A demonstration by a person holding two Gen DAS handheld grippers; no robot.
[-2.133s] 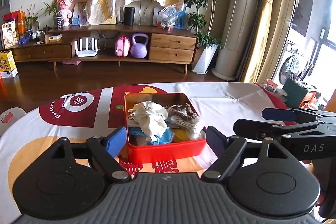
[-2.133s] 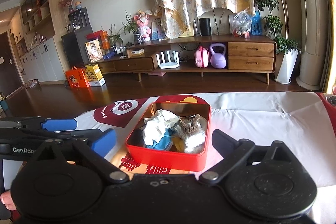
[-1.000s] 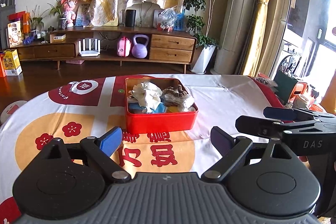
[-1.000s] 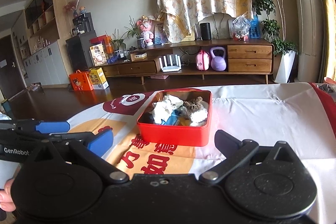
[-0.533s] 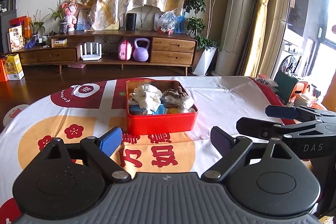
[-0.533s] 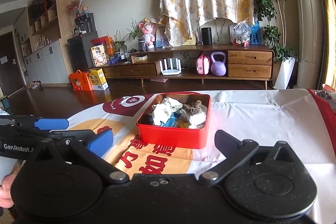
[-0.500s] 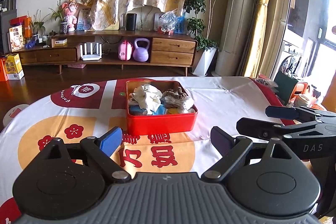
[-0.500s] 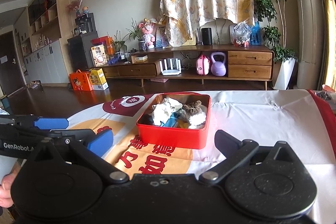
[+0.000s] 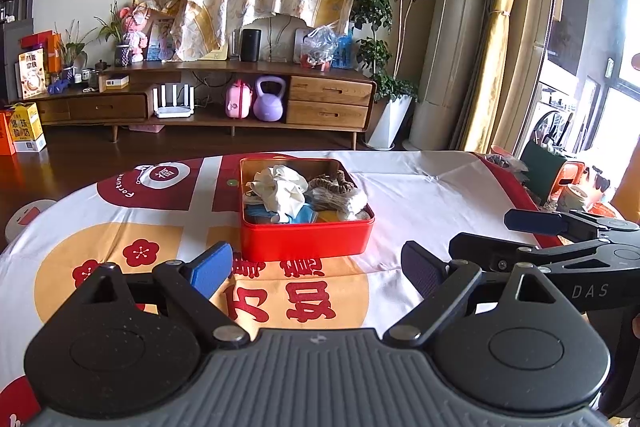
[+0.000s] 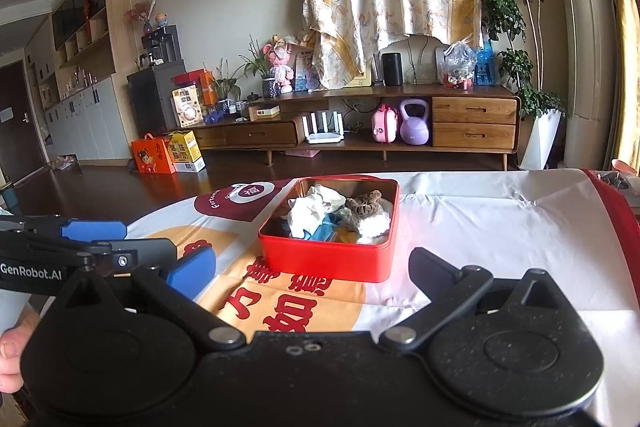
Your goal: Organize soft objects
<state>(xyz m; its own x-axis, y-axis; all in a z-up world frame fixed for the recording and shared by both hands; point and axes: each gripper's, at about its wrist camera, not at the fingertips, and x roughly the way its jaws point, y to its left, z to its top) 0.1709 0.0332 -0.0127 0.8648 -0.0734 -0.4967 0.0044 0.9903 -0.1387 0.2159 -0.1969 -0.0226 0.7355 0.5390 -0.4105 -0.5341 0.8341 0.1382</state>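
A red tin [image 9: 306,239] stands on the table, also in the right wrist view [image 10: 328,259]. It holds soft things: a white cloth [image 9: 282,189], a brown scrunchie [image 9: 334,183], a blue piece [image 9: 304,215] and a white fluffy piece [image 10: 374,225]. My left gripper [image 9: 316,269] is open and empty, held back from the tin's near side. My right gripper [image 10: 310,275] is open and empty, also short of the tin. Each gripper shows at the edge of the other's view.
The table wears a white cloth with red and orange prints [image 9: 120,255]. Small items lie at its far right edge [image 9: 500,161]. Beyond the table stand a wooden TV cabinet [image 9: 240,99], a potted plant [image 9: 392,47] and boxes on the floor [image 10: 168,151].
Both grippers have pulled back and up from the tin, which now sits farther away. In the last half second almost nothing moves. Jaws stay open.
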